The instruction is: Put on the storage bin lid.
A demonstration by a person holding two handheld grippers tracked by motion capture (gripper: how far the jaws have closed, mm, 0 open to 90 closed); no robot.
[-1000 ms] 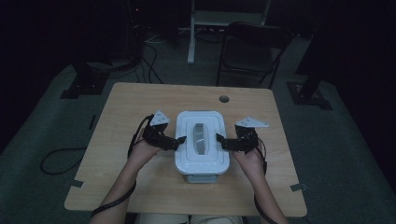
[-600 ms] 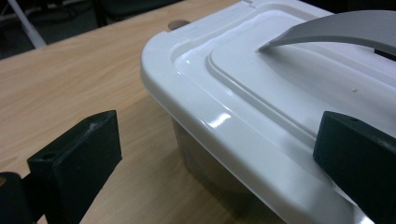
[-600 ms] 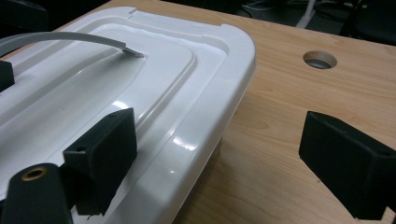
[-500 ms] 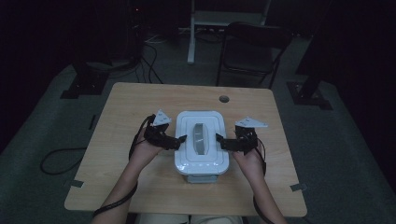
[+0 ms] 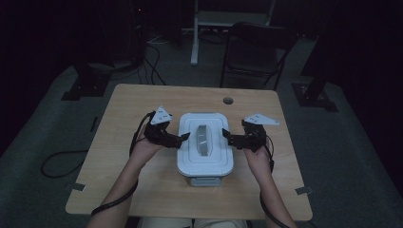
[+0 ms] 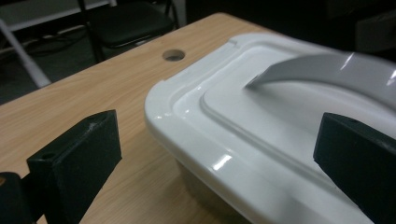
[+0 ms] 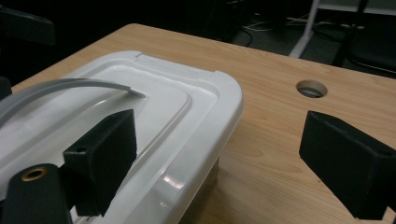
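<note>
High view is showing a white rectangular plastic storage box sitting at the middle of the light wooden table, long side running away from the person, its white lid lying on top with a grey arched handle along the centre. Left gripper is sitting at the box's left edge, jaw tips at the lid rim; right gripper is mirroring it at the right edge. Grey three-cornered plates are topping both tools, cables trailing back along the forearms. Round cable hole is lying in the tabletop beyond the box, a dark chair standing behind the table.

Left gripper view is showing the left gripper with jaws spread wide, straddling the lid rim: one jaw over the wood beside the box, the other over the lid top. Contact with the lid is too unclear to call. Handle is arching just ahead.

Right gripper view is showing the right gripper likewise wide open, one jaw above the lid, the other out over bare table. Nothing is gripped. Cable hole is lying ahead, well apart from the box corner.
</note>
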